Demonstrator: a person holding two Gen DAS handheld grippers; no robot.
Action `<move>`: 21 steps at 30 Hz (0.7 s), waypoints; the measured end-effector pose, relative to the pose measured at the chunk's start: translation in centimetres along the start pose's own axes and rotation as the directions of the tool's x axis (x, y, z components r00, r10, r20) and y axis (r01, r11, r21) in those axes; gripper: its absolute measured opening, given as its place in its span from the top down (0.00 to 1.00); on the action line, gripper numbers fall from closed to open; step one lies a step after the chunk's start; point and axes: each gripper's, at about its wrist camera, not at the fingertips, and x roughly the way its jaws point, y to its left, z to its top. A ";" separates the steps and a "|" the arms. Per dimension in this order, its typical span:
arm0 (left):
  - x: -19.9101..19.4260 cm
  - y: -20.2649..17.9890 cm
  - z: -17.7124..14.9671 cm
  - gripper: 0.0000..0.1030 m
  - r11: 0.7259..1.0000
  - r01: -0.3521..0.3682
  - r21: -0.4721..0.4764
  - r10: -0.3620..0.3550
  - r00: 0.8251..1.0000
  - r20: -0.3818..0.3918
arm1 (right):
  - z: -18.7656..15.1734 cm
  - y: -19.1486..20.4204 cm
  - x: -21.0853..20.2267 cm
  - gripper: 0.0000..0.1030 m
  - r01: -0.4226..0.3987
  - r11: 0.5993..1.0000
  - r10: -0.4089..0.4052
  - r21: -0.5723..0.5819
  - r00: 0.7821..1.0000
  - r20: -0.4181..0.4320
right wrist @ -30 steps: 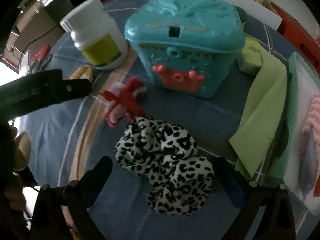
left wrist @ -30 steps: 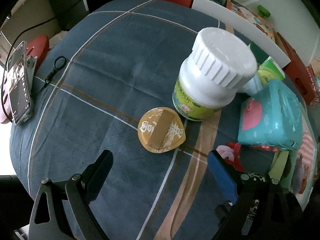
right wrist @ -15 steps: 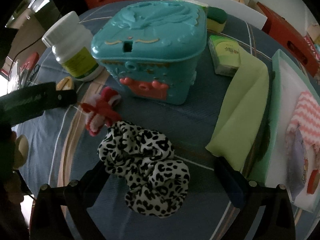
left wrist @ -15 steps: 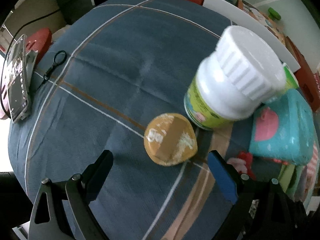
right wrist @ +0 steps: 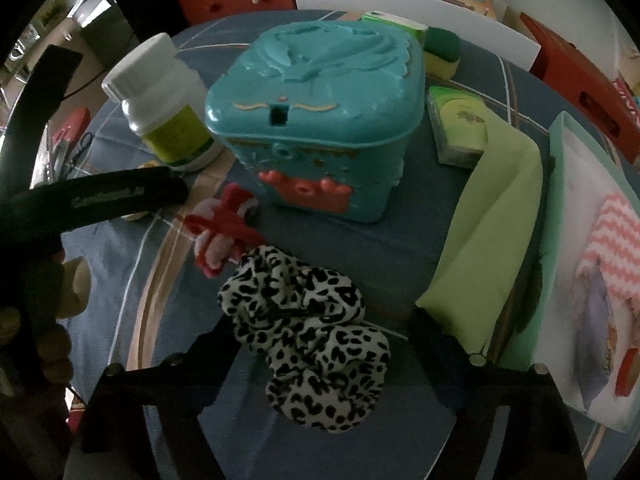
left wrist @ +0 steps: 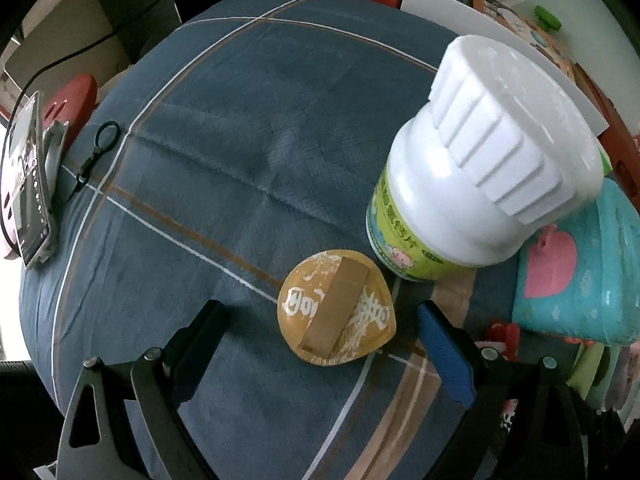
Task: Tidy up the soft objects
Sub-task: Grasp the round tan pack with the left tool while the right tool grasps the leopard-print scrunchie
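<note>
On blue plaid table (right wrist: 420,240), right gripper (right wrist: 320,344) fingers wide open, empty, straddle leopard-print fabric scrunchie (right wrist: 308,340) for grasping.

Leopard-print scrunchie (right wrist: 308,344): black-and-white fabric, bunched, lying flat, 6 o'clock of view | Red-and-white scrunchie (right wrist: 222,236): crumpled, touching leopard piece at its 11 o'clock | Green cloth (right wrist: 488,232): folded, flat, 3 o'clock | Pink zigzag cloth (right wrist: 612,240): far 3 o'clock, edge of view.

Left tool (left wrist: 320,320) has black arms, silver screws, one blue pad.
</note>
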 end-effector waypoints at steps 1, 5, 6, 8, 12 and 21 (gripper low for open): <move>0.0 -0.2 -0.2 0.08 1.000 -0.001 -0.001 0.001 1.000 0.004 | 0.1 0.0 -0.3 0.22 -0.002 1.000 0.002 0.000 1.000 0.000; -0.3 -0.9 -0.7 0.23 1.000 -0.004 -0.005 0.005 1.000 0.018 | 0.2 0.2 -0.6 0.26 -0.015 1.000 0.015 0.004 1.000 0.004; -0.3 -0.9 -0.8 0.28 1.000 -0.006 -0.002 0.006 1.000 0.022 | 0.0 0.3 -0.5 0.26 -0.016 1.000 0.016 0.007 1.000 0.005; -0.7 -0.8 -1.0 0.36 1.000 0.006 0.002 -0.006 1.000 0.027 | 0.0 0.1 -0.6 0.26 -0.022 1.000 0.021 0.015 1.000 0.008; -1.2 -1.0 -1.3 0.50 0.998 0.059 0.000 -0.059 0.998 0.031 | 0.0 -0.6 -1.1 0.34 -0.032 0.999 0.032 0.037 0.999 0.014; -1.2 -1.5 -1.6 0.50 0.996 0.085 0.003 -0.085 0.996 0.017 | 0.1 -1.6 -2.0 0.45 -0.045 0.997 0.043 0.059 0.999 0.026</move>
